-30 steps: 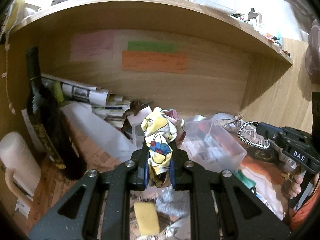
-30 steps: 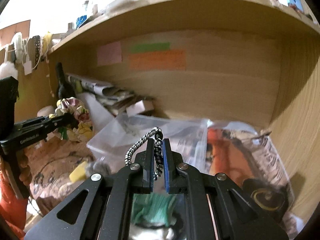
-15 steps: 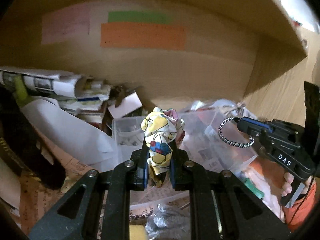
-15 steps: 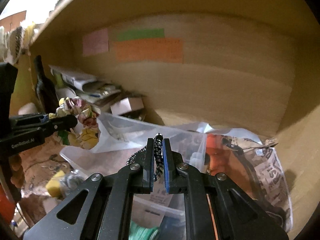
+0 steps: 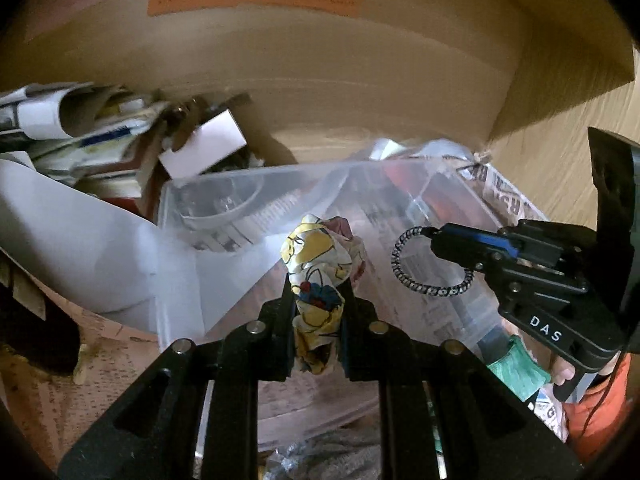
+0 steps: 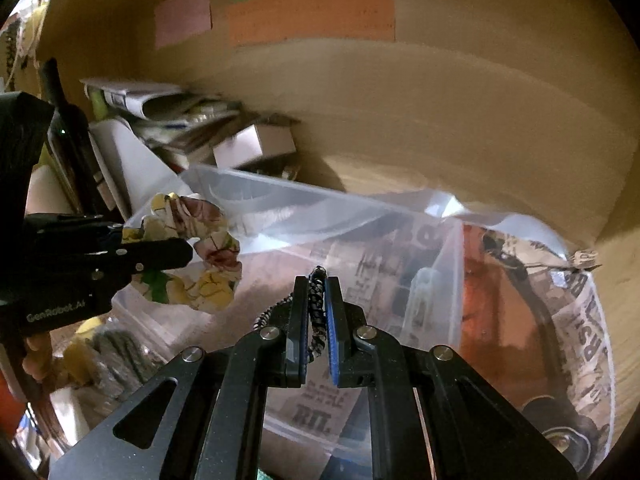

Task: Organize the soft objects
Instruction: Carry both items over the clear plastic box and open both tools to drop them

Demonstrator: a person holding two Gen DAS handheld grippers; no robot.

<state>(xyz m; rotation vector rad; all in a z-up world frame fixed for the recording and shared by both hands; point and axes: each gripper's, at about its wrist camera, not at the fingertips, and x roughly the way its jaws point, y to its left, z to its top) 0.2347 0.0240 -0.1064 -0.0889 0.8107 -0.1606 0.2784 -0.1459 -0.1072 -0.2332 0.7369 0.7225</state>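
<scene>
My left gripper (image 5: 316,280) is shut on a yellow floral fabric scrunchie (image 5: 316,264) and holds it above a clear plastic bin (image 5: 208,200). The scrunchie also shows in the right wrist view (image 6: 192,256), in the left gripper (image 6: 188,252). My right gripper (image 6: 317,280) is shut on a black-and-white braided elastic loop (image 6: 316,308) over the same bin (image 6: 360,216). In the left wrist view the loop (image 5: 420,268) hangs from the right gripper (image 5: 434,240), just right of the scrunchie.
The bin sits in a wooden shelf alcove with coloured paper notes (image 6: 312,12) on the back wall. Rolled papers and a white box (image 5: 200,148) pile at the left. Newspaper (image 6: 580,320) lies at the right. A grey knitted item (image 6: 116,356) lies at the lower left.
Both grippers have moved forward and down into the alcove, and now hold their items over the clear bin. Both stay shut.
</scene>
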